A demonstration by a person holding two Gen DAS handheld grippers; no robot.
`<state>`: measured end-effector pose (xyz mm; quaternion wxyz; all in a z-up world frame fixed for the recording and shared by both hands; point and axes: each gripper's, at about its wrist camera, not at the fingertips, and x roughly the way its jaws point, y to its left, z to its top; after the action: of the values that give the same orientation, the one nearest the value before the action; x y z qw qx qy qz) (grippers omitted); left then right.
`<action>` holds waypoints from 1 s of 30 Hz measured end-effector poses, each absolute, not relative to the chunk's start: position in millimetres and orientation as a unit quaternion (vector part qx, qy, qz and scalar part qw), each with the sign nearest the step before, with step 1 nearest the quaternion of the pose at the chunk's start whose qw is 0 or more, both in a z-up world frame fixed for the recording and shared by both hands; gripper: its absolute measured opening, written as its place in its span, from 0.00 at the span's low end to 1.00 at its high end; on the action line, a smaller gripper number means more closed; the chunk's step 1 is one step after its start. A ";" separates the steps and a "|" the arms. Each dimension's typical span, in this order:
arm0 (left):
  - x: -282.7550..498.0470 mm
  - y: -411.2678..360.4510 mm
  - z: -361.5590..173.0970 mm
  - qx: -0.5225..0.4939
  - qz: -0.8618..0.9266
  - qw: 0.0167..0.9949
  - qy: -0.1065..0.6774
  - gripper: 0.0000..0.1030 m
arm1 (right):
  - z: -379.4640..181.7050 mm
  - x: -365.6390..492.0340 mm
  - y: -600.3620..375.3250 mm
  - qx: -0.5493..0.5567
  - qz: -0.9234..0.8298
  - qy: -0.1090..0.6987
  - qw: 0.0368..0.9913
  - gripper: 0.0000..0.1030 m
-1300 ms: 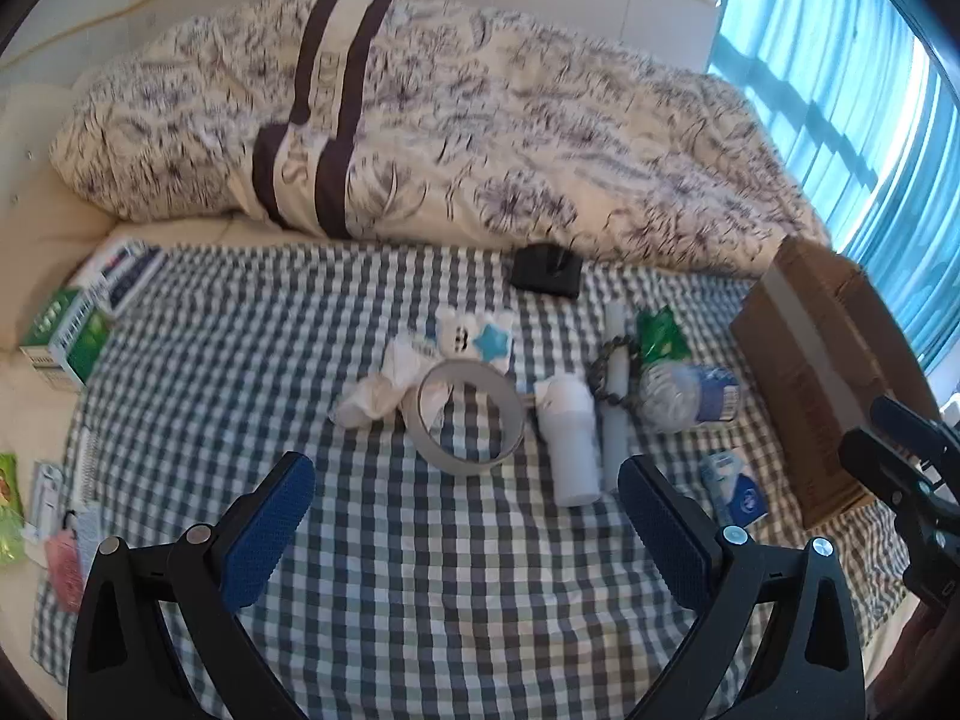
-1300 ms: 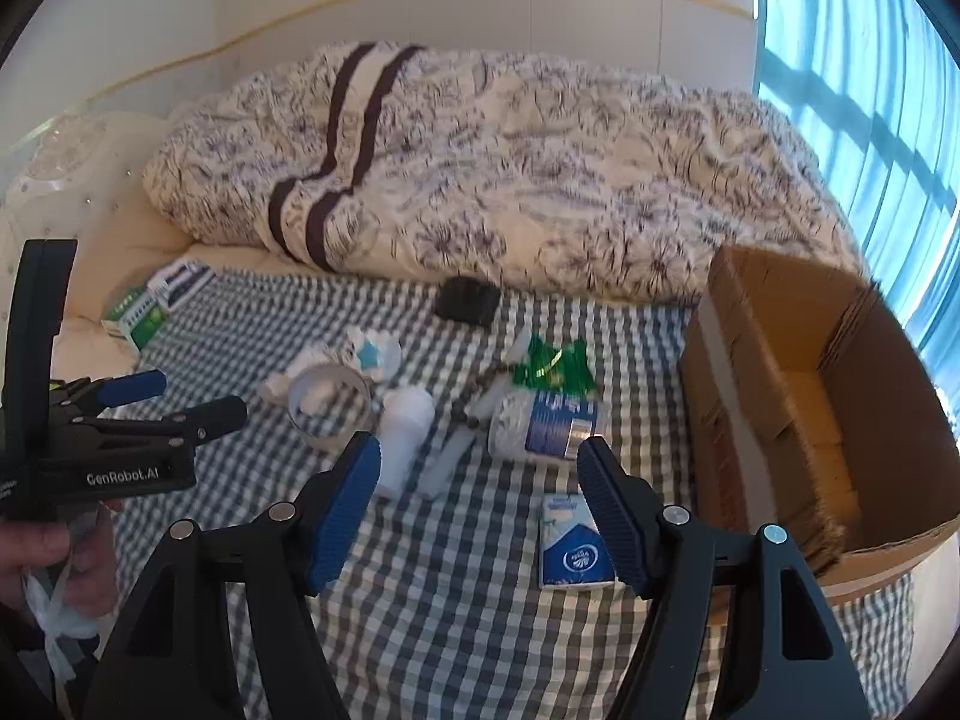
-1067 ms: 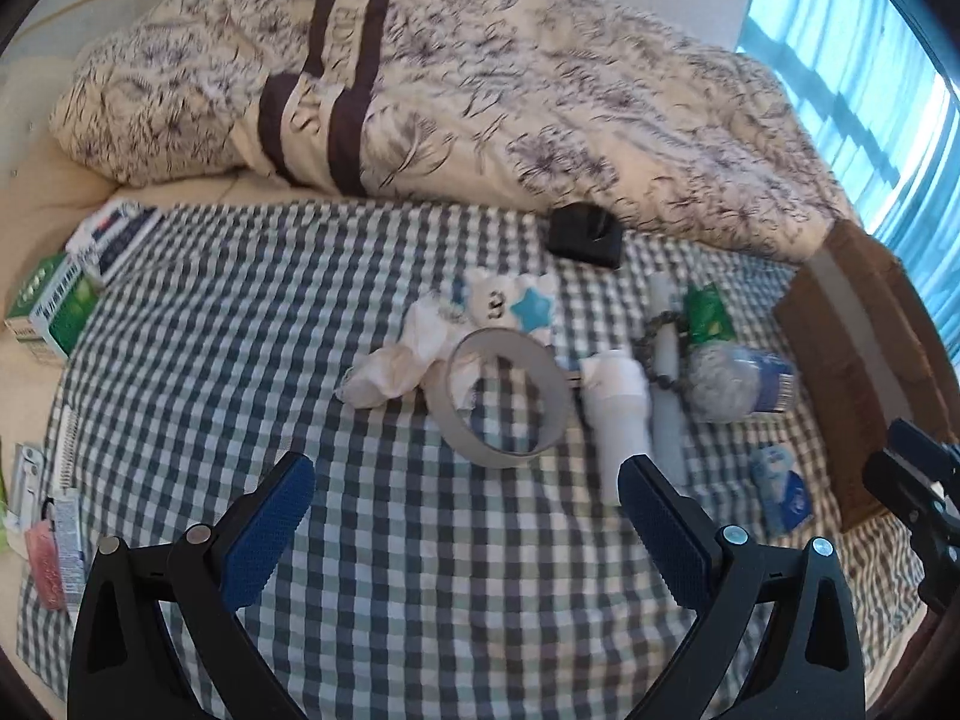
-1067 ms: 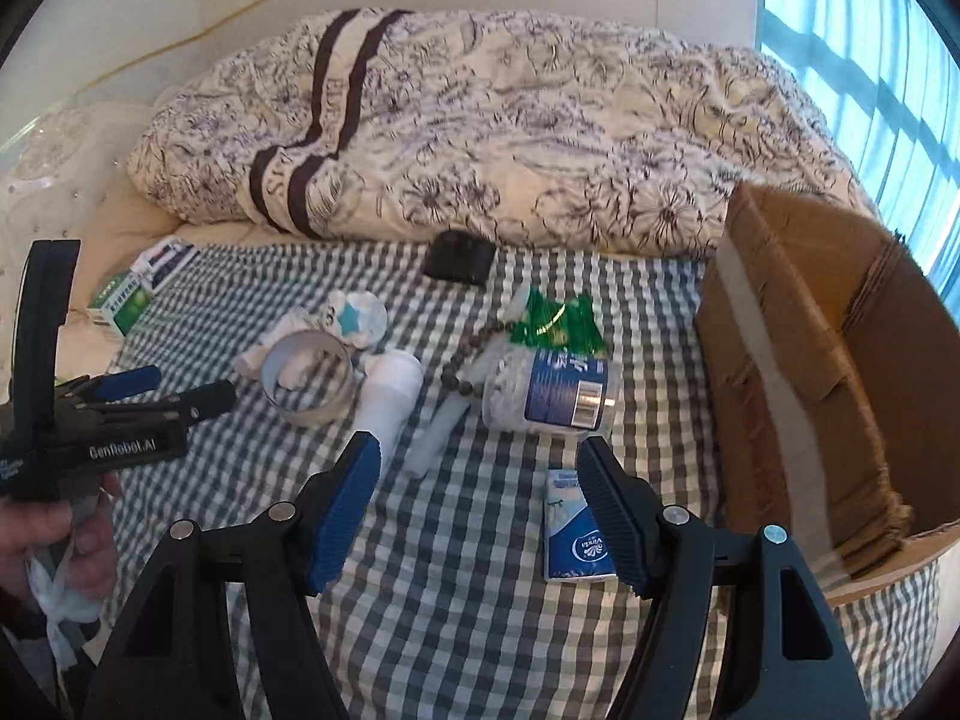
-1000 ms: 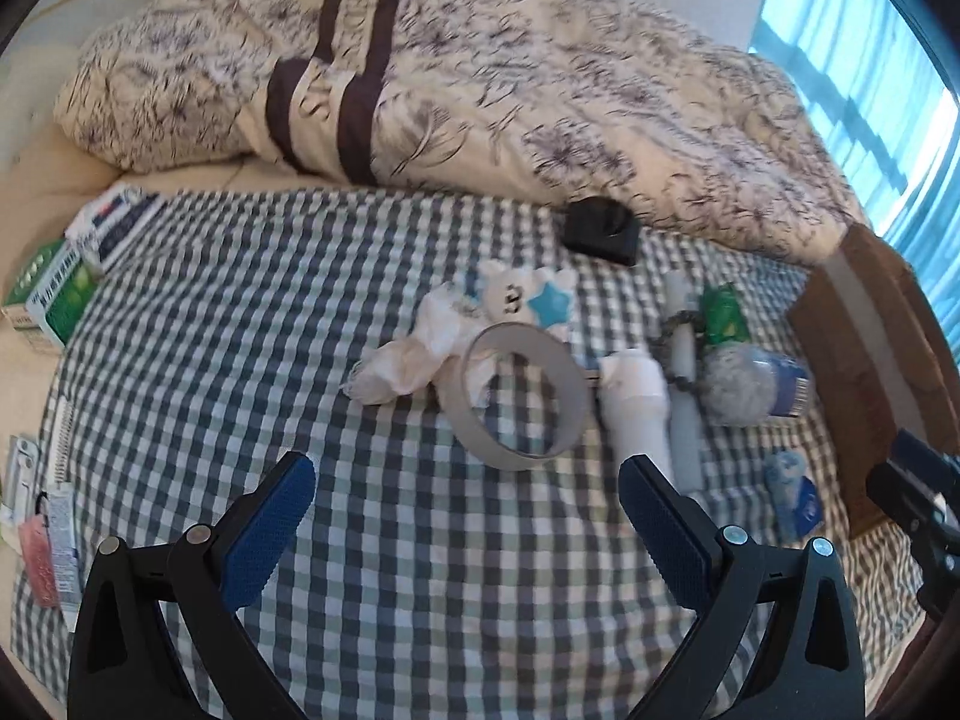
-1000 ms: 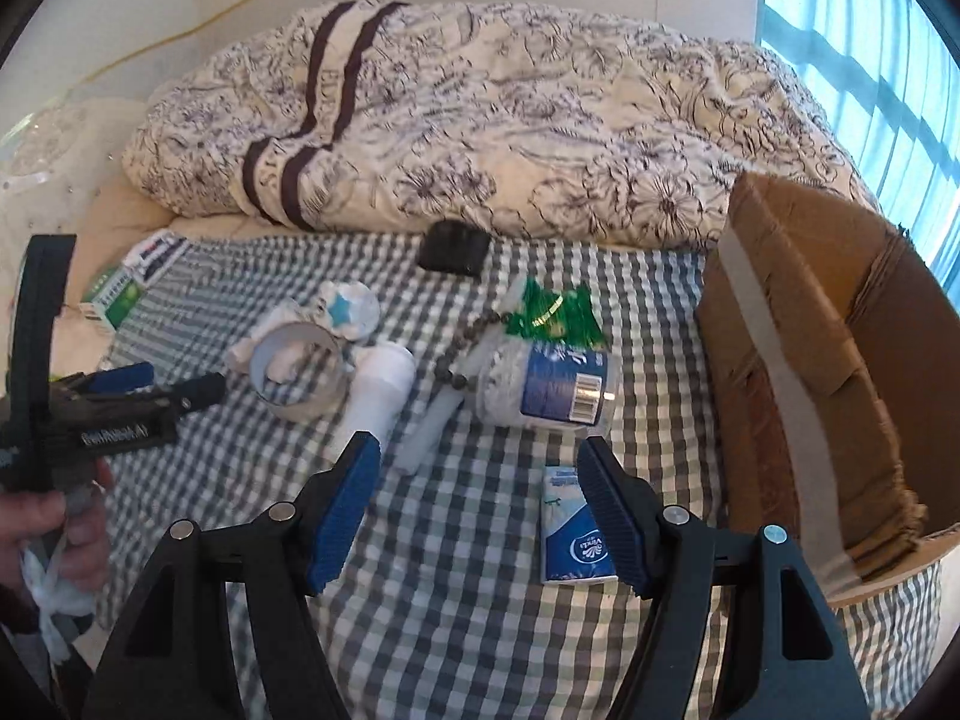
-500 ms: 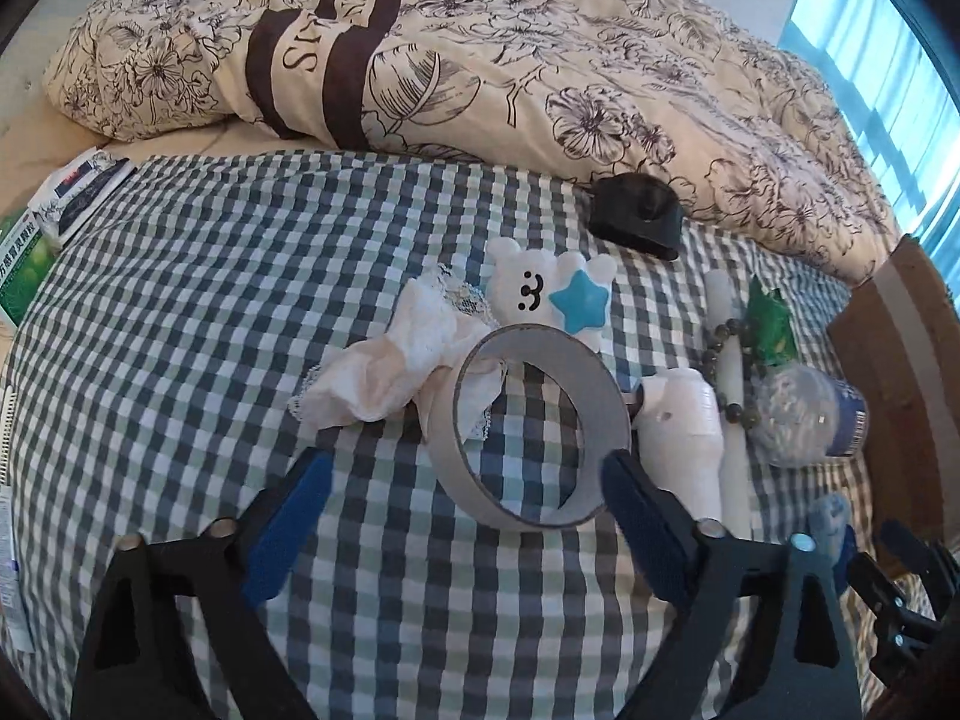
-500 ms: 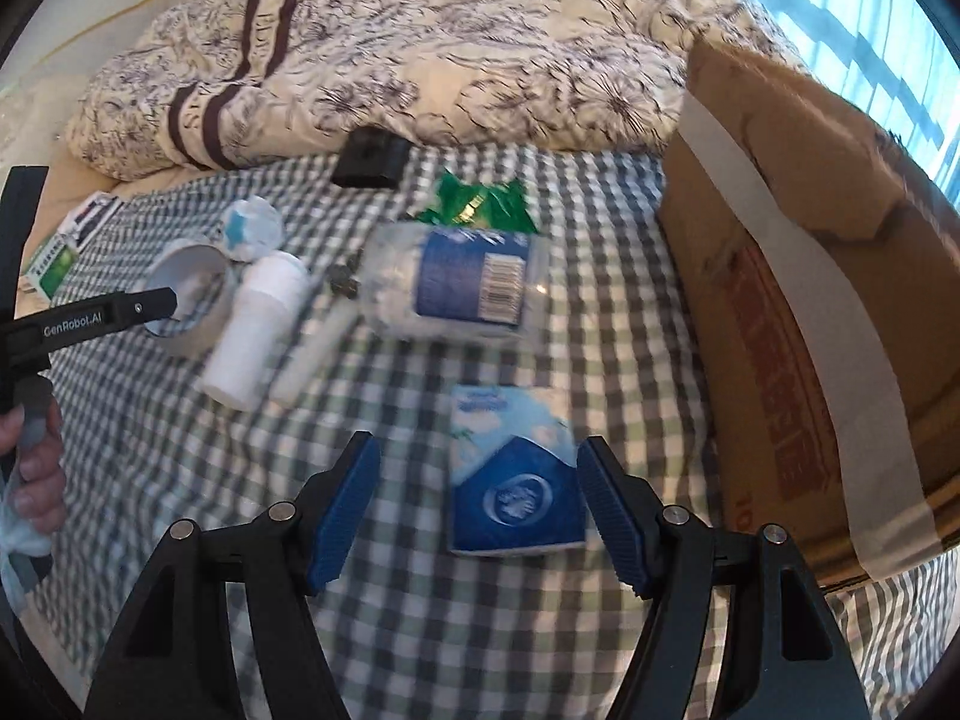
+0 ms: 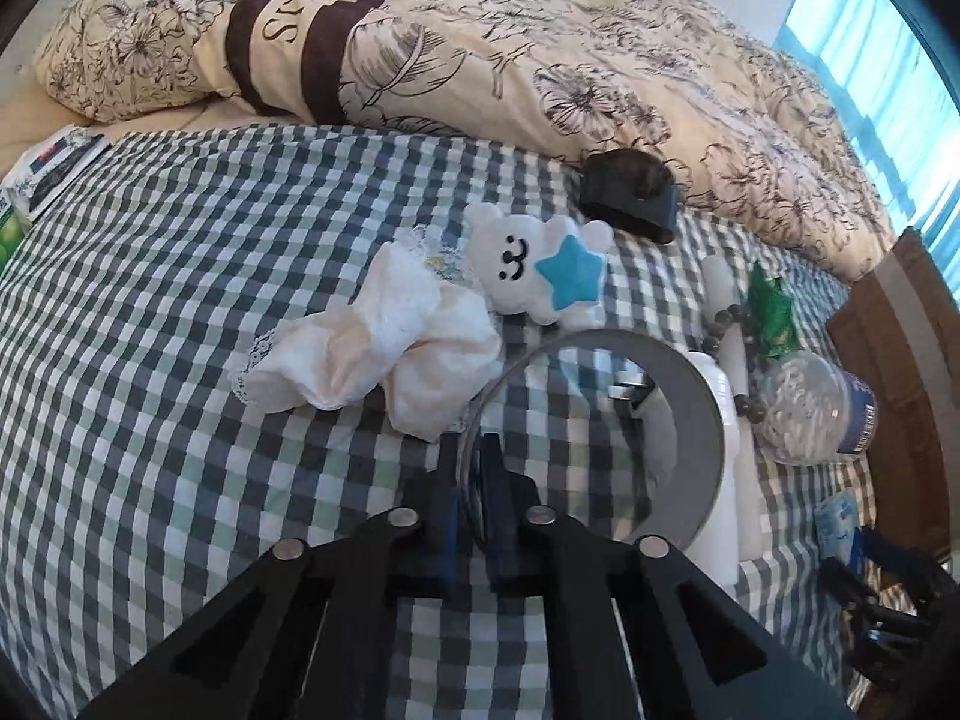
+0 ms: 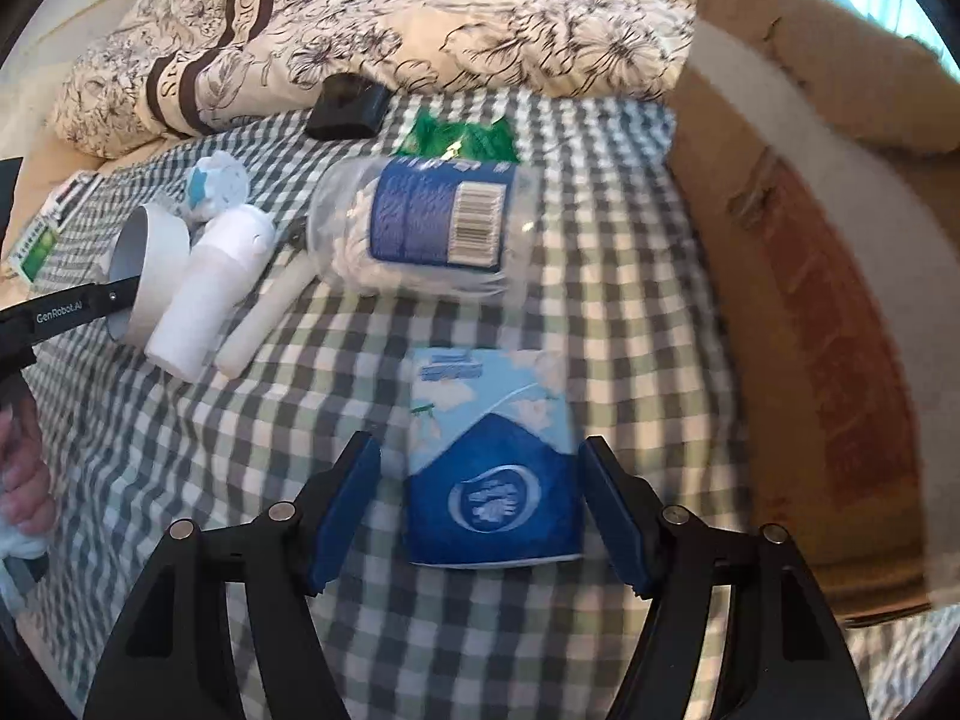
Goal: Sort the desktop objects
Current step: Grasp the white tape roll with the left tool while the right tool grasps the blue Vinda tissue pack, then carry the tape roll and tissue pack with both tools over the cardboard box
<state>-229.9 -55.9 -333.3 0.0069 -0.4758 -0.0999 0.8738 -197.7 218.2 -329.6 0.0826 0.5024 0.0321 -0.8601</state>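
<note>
The left gripper point(image 9: 471, 495) is clamped on the near wall of the grey tape ring point(image 9: 690, 420), which hides part of the white bottle point(image 9: 717, 480) behind it. The right gripper point(image 10: 480, 504) is spread wide around a blue tissue pack point(image 10: 495, 459) lying flat on the checked cloth point(image 10: 630, 276), slightly blurred, beside the cardboard box point(image 10: 840, 300).

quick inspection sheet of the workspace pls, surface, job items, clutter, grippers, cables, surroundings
surface: checked cloth over a bed.
job's things: tape ring, tissue pack, plastic jar, white bottle, plush toy, crumpled cloth, green packet, black item.
clutter: boxes at the cloth's left edge.
grippers: left gripper shut on the tape ring's wall; right gripper open, astride the tissue pack.
cables: nothing seen.
surroundings: floral duvet, cardboard box, blue curtain.
</note>
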 end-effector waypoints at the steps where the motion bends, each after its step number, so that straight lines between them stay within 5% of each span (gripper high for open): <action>1: -228.8 -55.0 -331.1 -0.473 0.876 0.006 -0.096 0.05 | -332.6 -197.7 217.3 0.504 -0.859 0.034 0.080 0.66; 7: -222.5 -47.7 -318.3 -0.461 0.885 0.006 -0.072 0.05 | -339.4 -196.4 215.5 0.507 -0.858 0.041 0.077 0.65; 9: -220.3 -44.4 -313.8 -0.460 0.886 0.007 -0.065 0.05 | -337.7 -196.4 216.9 0.509 -0.857 0.033 0.081 0.50; 30: -143.3 -6.3 -167.7 -0.345 0.938 0.029 -0.031 0.05 | -195.5 -125.1 224.1 0.378 -0.922 -0.004 0.087 0.50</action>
<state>-143.3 -6.3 -167.7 0.0286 -0.3454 -0.0310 0.9375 -125.1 224.1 -195.5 0.0873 0.3780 -0.0037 -0.9217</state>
